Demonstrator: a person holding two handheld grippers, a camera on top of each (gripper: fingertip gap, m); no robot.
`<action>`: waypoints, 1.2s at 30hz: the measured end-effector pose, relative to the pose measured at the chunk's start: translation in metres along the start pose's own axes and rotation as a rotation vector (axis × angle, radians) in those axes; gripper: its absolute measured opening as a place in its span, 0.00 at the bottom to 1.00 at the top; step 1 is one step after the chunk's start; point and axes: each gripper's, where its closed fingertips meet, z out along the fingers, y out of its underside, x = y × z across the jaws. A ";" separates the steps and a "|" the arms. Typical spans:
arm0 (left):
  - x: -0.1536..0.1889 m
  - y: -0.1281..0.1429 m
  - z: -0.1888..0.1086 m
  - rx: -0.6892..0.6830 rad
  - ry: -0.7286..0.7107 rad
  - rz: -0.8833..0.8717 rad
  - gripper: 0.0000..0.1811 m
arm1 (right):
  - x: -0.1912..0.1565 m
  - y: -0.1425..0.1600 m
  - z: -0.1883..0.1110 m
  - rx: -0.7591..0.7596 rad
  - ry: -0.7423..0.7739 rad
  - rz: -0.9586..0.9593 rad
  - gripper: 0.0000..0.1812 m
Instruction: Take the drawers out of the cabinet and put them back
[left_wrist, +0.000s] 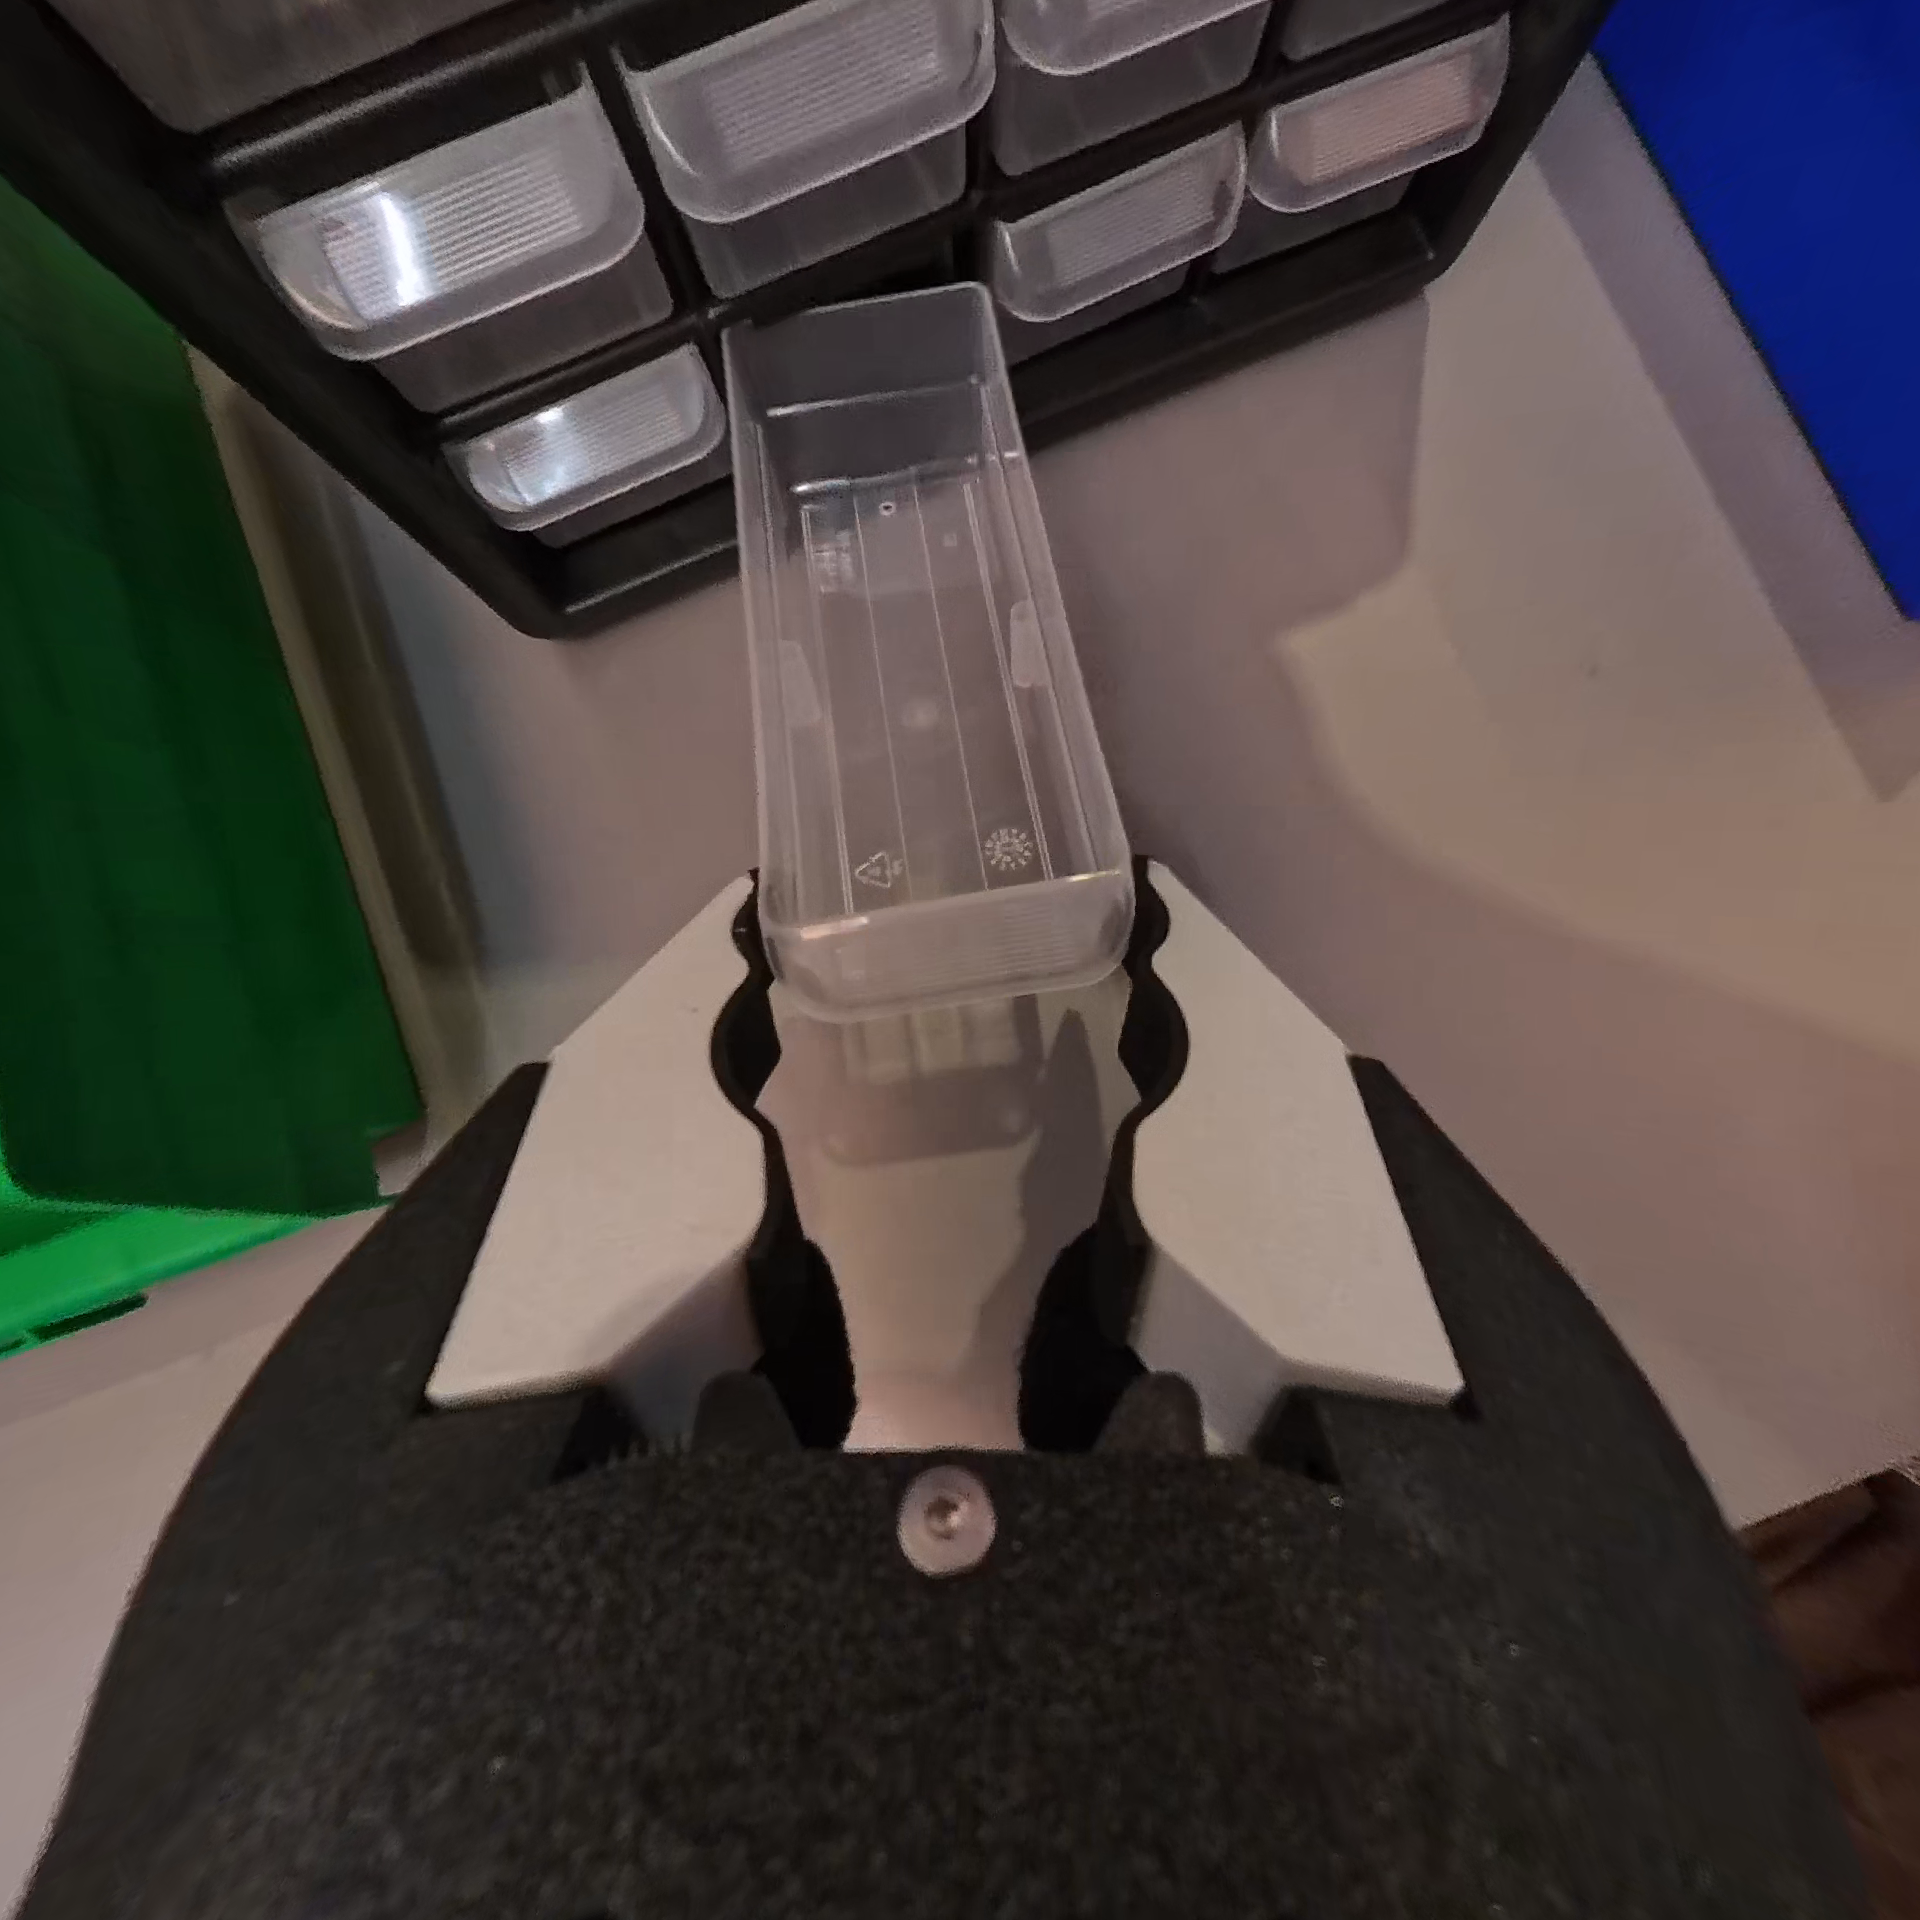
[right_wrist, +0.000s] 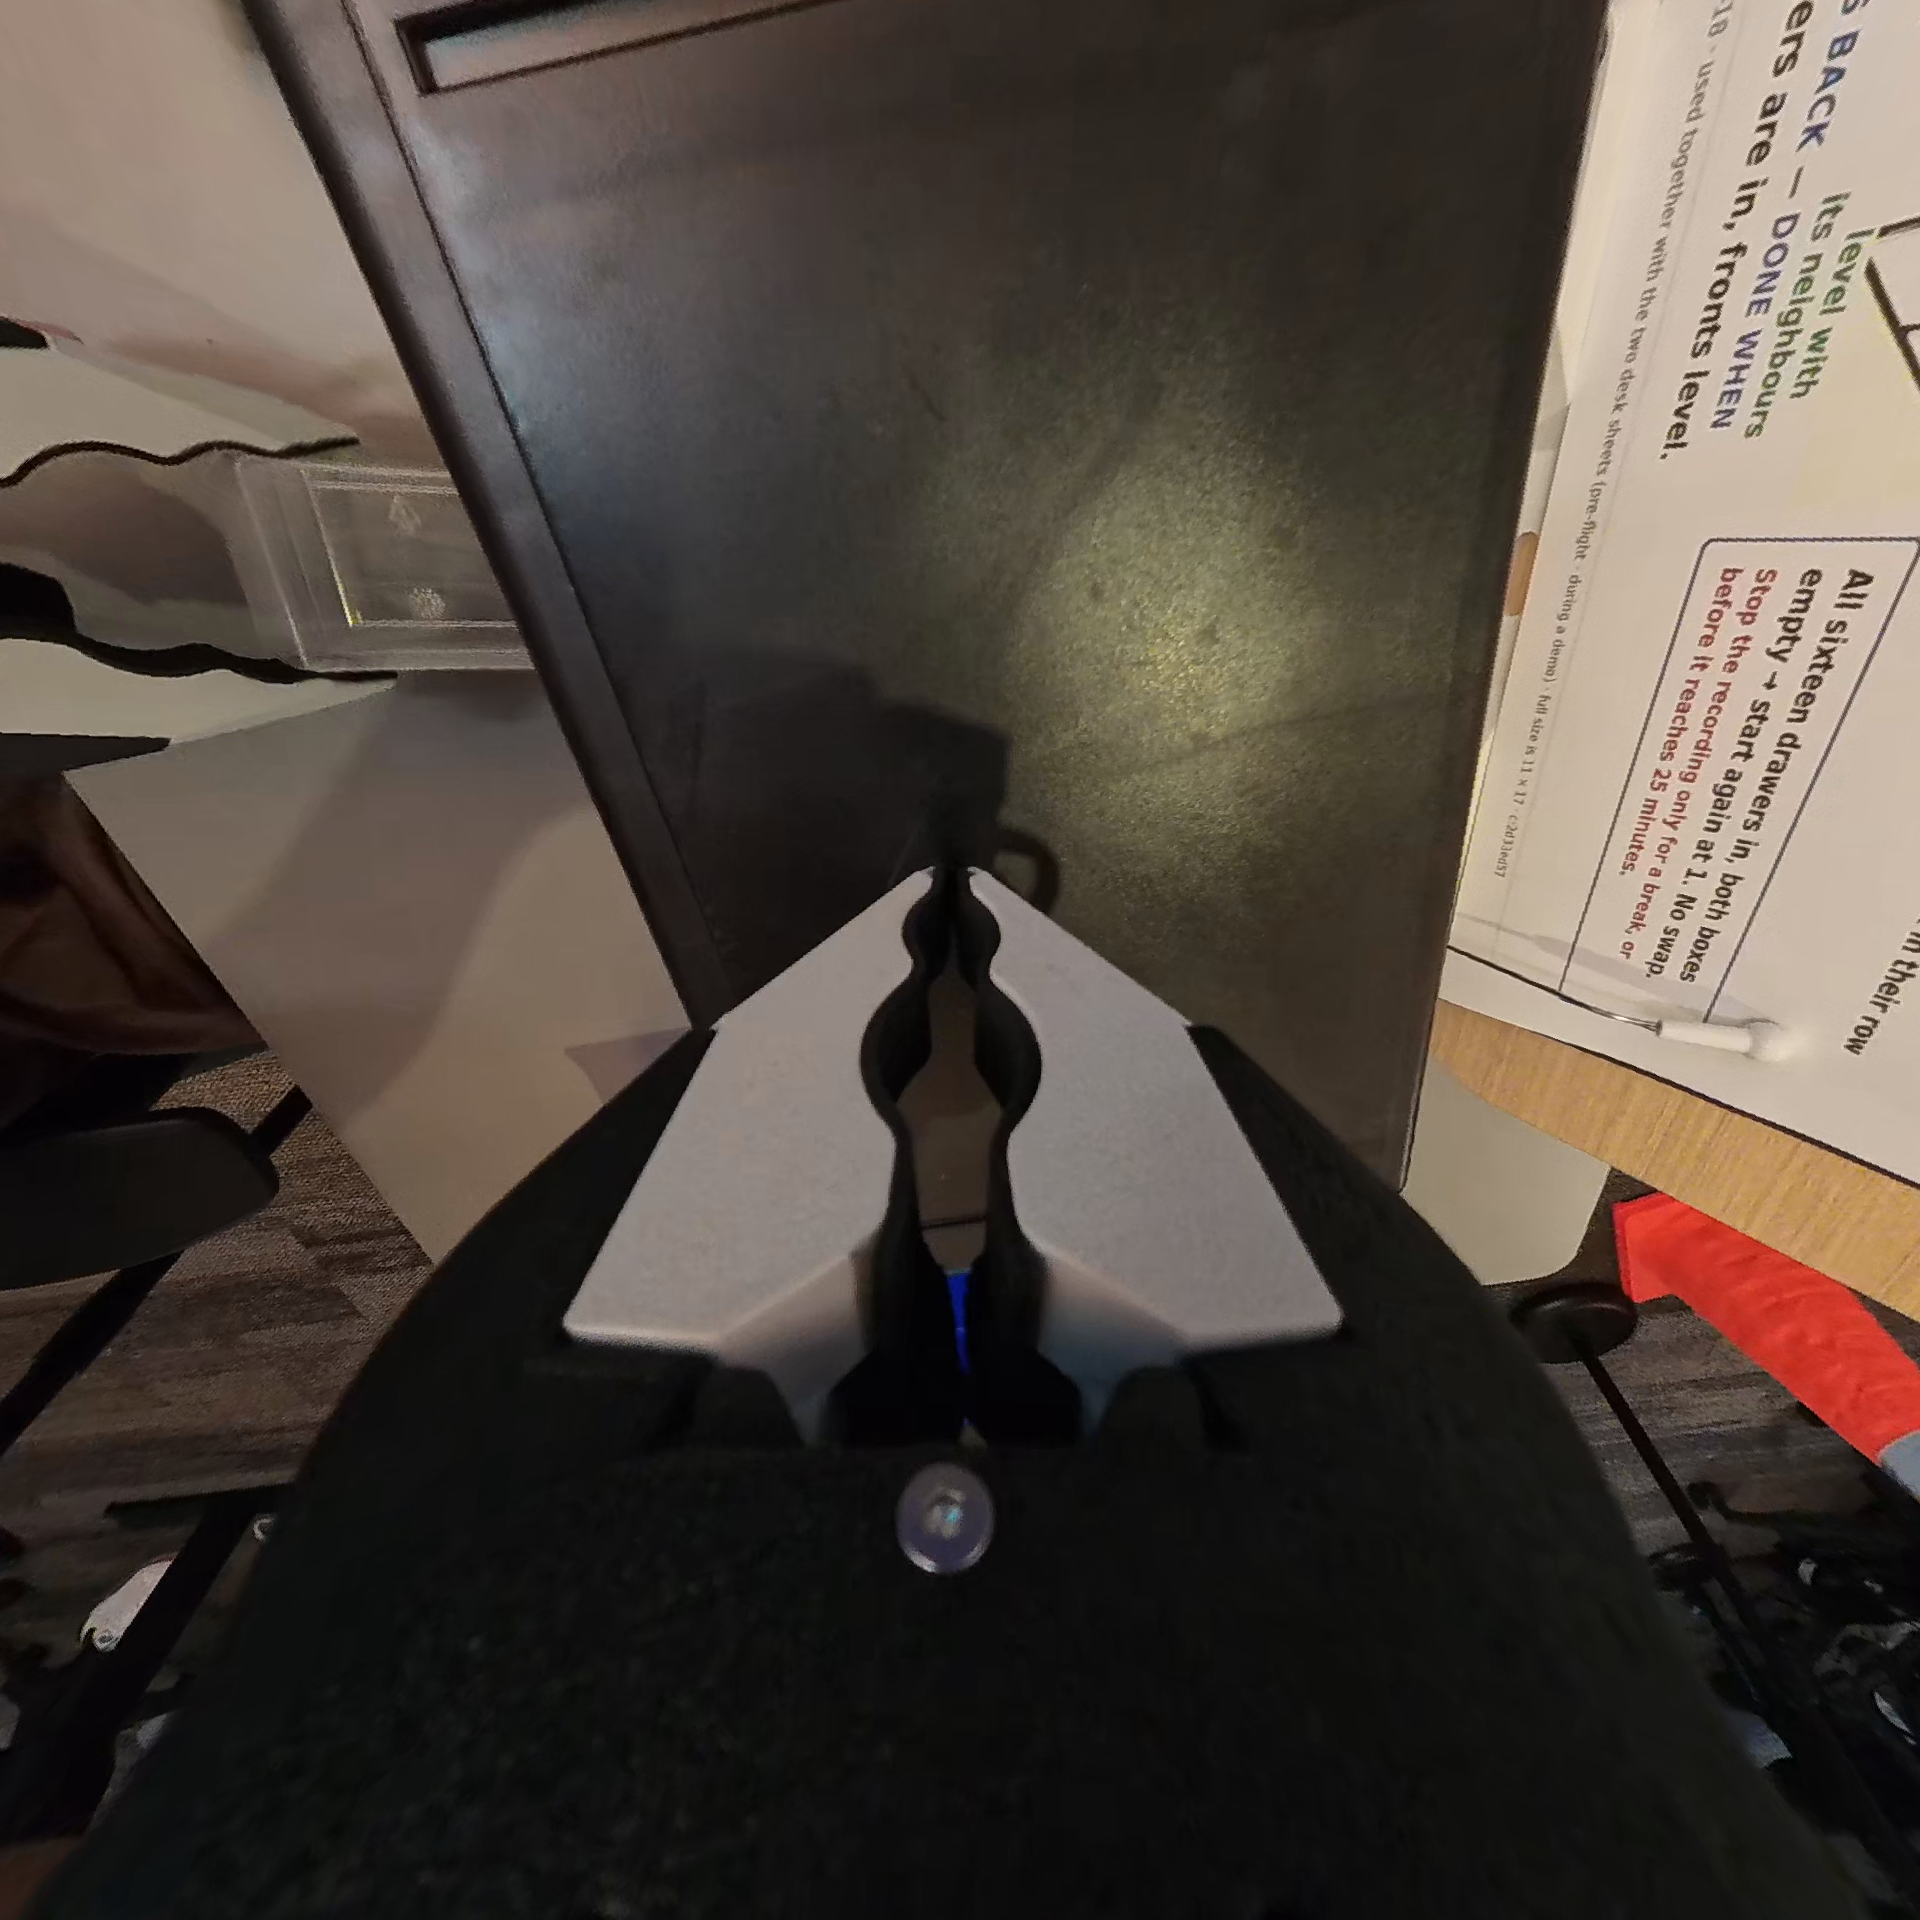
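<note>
left tongs (left_wrist: 940, 935) clamp the front end of a clear drawer (left_wrist: 914, 665), its far end at 12 o'clock just at the mouth of its slot in the bottom row of the black cabinet (left_wrist: 582, 582). whether the far end is inside the slot or only touching the frame cannot be told from here. the drawer looks empty and runs roughly straight along the tongs, tilted a little toward 1 o'clock. closed drawers sit at 10 and 2 o'clock of the open slot; a green bin (left_wrist: 156, 831) lies at 9 o'clock, on the pale worktop (left_wrist: 1455, 831).

right tongs (right_wrist: 951, 883) are pinched together, tips nearly touching, grasping nothing, and rest near the cabinet's dark side panel (right_wrist: 987, 468). the same drawer (right_wrist: 395, 561) shows at 9 o'clock in the right wrist view, sticking out from the cabinet front. a printed sheet (right_wrist: 1662, 623) lies at 2 o'clock.

judgement: whichever way the drawer is travelling, it should stay in line with the slot, level and square, moved slowly so thin plastic walls do not bind on the frame. the light cabinet may slide or tip; bracing the side panel with the right tongs would steady it. a firm, not crushing, grip suits the flexible front.
</note>
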 end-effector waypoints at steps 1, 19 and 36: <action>-0.001 0.000 0.000 -0.002 -0.003 -0.004 0.36 | 0.000 0.000 0.000 0.000 0.004 -0.003 0.00; 0.003 -0.008 0.039 0.096 -0.140 0.000 0.37 | 0.000 0.000 0.000 0.032 0.003 0.011 0.00; -0.017 -0.063 0.102 0.102 -0.114 -0.040 0.37 | 0.000 0.000 0.000 -0.021 -0.010 0.028 0.00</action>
